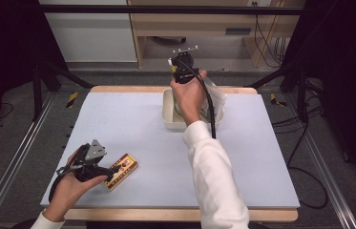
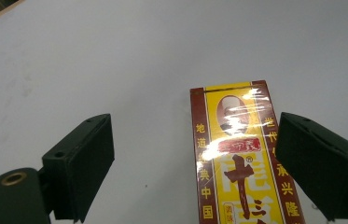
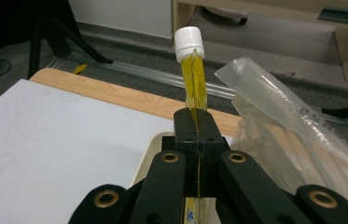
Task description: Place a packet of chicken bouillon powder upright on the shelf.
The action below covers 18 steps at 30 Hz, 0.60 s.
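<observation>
Yellow pouch (image 3: 193, 79) with a white cap (image 3: 189, 43) sits pinched between our right gripper (image 3: 195, 122) jaws, which are clamped together on it, cap pointing up and away past the far table edge. In the high view our right gripper (image 1: 183, 67) is held up over the far side of the table, above a cream tub (image 1: 168, 110) that stands on the table near its far edge. Clear plastic bag (image 3: 274, 121) lies in the tub, just beside the pouch on the right of the right gripper view; bag (image 1: 217, 98) also shows past our hand in the high view. Whether the pouch's lower end touches the tub or bag we cannot tell, it's hidden behind the jaws.

Left gripper (image 2: 195, 163) jaws stand wide apart, holding nothing. A red and yellow box (image 2: 241, 158) lies flat on the table (image 2: 92, 60) between them, closer to the right-hand jaw, maybe touching it, can't tell; clear gap to the other jaw. In the high view left gripper (image 1: 111, 168) is low at the near left corner, with the box (image 1: 122, 170) lying at an angle just ahead of our left hand (image 1: 73, 186). Box and tub are well apart.
</observation>
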Motion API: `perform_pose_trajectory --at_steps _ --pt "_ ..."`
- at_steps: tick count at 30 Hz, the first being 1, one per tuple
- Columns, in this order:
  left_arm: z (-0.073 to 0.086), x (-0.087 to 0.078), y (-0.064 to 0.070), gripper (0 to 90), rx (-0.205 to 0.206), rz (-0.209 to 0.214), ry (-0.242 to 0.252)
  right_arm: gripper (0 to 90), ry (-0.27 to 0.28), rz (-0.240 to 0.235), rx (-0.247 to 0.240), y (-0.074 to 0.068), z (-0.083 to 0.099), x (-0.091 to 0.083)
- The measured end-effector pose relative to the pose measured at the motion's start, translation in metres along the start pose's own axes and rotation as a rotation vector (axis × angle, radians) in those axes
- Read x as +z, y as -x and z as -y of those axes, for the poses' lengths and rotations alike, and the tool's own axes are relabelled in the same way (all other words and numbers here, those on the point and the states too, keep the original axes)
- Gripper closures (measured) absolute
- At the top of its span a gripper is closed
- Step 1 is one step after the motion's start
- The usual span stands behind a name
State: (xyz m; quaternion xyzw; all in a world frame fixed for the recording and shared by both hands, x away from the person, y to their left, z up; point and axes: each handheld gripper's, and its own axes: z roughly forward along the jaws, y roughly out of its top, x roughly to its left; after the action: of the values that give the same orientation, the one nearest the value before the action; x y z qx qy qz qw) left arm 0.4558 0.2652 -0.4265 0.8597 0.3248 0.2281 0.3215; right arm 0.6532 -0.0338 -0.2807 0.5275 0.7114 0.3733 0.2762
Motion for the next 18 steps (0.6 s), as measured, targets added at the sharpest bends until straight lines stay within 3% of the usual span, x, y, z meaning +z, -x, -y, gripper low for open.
perform_pose_trajectory --at_steps 9,18 --pt "0.000 0.002 0.003 11.7 -0.011 0.000 -0.001 90.0 0.056 -0.025 -0.010 0.007 0.021 0.005" --pt "0.000 0.002 0.002 11.7 0.002 -0.003 -0.011 90.0 0.050 -0.024 -0.020 0.007 0.035 0.002"
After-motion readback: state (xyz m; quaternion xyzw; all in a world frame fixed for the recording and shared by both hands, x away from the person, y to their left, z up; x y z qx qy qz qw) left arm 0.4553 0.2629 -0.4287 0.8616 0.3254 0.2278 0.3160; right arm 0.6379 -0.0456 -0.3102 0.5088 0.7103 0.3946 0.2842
